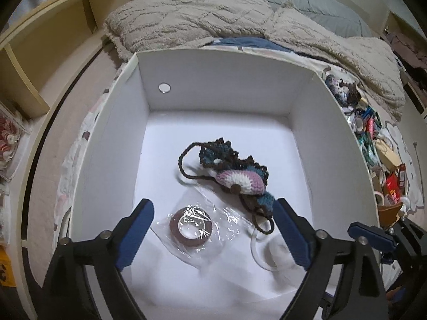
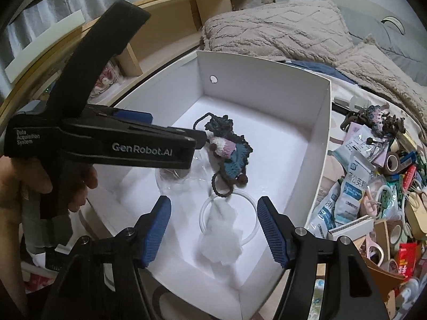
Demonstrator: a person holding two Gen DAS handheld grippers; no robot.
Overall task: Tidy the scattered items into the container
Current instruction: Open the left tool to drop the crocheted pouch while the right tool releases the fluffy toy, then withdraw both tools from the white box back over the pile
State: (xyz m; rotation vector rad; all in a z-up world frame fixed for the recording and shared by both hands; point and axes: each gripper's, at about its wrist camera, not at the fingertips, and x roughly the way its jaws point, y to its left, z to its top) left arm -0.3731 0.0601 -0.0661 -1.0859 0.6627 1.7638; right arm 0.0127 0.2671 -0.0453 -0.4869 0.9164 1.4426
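A white box (image 1: 112, 144) (image 2: 317, 144) lies open on the bed. On its floor rest a crocheted blue, pink and brown piece (image 1: 234, 178) (image 2: 229, 149), a brown tape roll in a clear bag (image 1: 190, 229) and a clear ring (image 2: 250, 205) with a white fluffy wad (image 2: 221, 237). My left gripper (image 1: 213, 208) hangs open over the bagged tape roll, and its pads do not touch it. My right gripper (image 2: 213, 201) stands open above the ring and wad, gripping nothing. Scattered items (image 2: 373, 186) (image 1: 384, 160) are heaped to the right of the box.
A hand (image 2: 40, 181) holds the left tool's black housing (image 2: 120, 146) over the box's left side. A beige blanket (image 1: 200, 18) lies behind the box, and a wooden shelf (image 1: 45, 40) stands to the left. A second crocheted piece (image 2: 379, 122) tops the heap.
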